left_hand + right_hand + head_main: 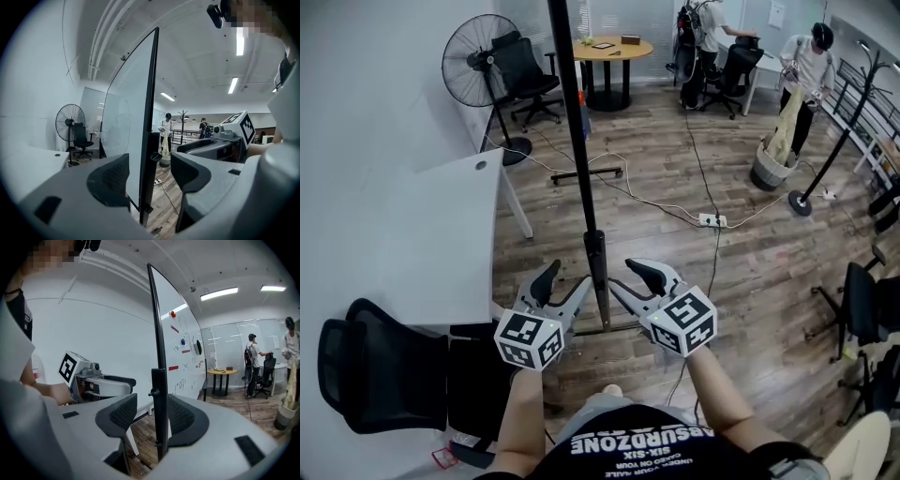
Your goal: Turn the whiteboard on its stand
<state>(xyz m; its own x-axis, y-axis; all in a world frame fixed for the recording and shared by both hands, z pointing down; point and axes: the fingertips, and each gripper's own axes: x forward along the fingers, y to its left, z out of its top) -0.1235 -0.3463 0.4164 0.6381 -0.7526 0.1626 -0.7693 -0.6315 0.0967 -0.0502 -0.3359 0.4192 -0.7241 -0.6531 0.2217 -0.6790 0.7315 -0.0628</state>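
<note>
Straddling the edge-on whiteboard point(578, 141) at lower centre, we hold left gripper point(564, 286) and right gripper point(625, 277) fingers spread; worktop point(422, 244) crowds left, fan point(478, 61) upper left, cable point(675, 211) beyond.

Grey left claw point(564, 286), right claw point(623, 274), black shirt point(628, 448)

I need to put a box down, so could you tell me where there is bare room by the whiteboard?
The white desk left of the whiteboard is bare. So is the floor between the power strip and the right-hand chair. Cables clutter the floor beside the whiteboard; a black chair blocks the desk's near end.
</note>
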